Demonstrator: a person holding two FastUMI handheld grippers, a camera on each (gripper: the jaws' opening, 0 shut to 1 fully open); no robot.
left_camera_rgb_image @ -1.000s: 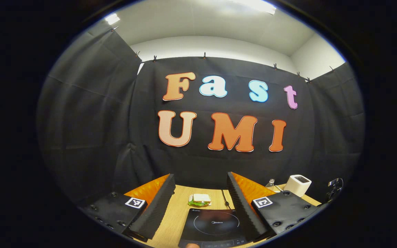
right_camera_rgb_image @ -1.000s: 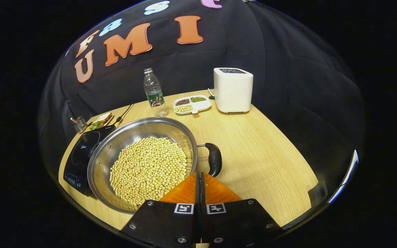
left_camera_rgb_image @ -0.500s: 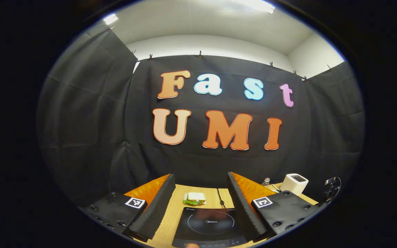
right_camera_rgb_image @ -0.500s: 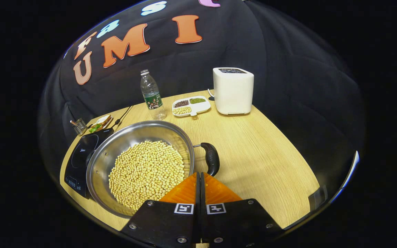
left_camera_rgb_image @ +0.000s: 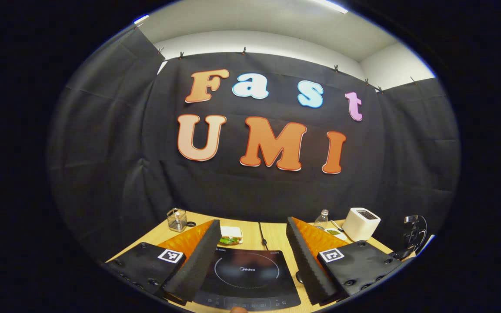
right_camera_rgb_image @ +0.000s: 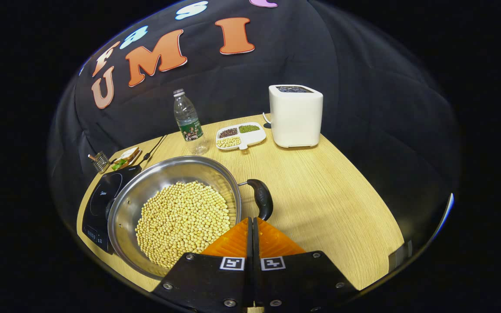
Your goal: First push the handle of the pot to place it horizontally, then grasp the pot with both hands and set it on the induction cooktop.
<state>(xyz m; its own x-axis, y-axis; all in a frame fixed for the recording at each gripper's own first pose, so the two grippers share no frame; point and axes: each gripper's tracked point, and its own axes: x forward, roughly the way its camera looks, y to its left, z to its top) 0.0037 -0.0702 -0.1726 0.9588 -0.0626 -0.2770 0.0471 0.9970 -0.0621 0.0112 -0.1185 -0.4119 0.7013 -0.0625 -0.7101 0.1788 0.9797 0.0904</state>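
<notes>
A steel pot point(right_camera_rgb_image: 146, 191) full of yellow beans point(right_camera_rgb_image: 183, 221) rests on the wooden table, its left rim overlapping the black induction cooktop point(right_camera_rgb_image: 98, 202). Its black handle point(right_camera_rgb_image: 262, 203) sticks out on the right side. My right gripper point(right_camera_rgb_image: 252, 224) is shut with nothing between its fingers, its tips just in front of the handle and the pot's near rim. In the left gripper view, my left gripper point(left_camera_rgb_image: 252, 230) is open above the cooktop point(left_camera_rgb_image: 246, 278), which lies between its fingers.
A white toaster-like appliance point(right_camera_rgb_image: 295, 115), a divided dish of beans point(right_camera_rgb_image: 241, 135) and a water bottle point(right_camera_rgb_image: 187, 122) stand at the table's back. A sandwich point(left_camera_rgb_image: 231, 234), a wire holder point(left_camera_rgb_image: 175, 219) and the cooktop's cord point(left_camera_rgb_image: 261, 234) lie behind the cooktop.
The left gripper has tilted down and shifted, so more of the cooktop and table shows between its fingers. The right gripper has drifted slightly; the pot handle sits a little nearer its tips.
</notes>
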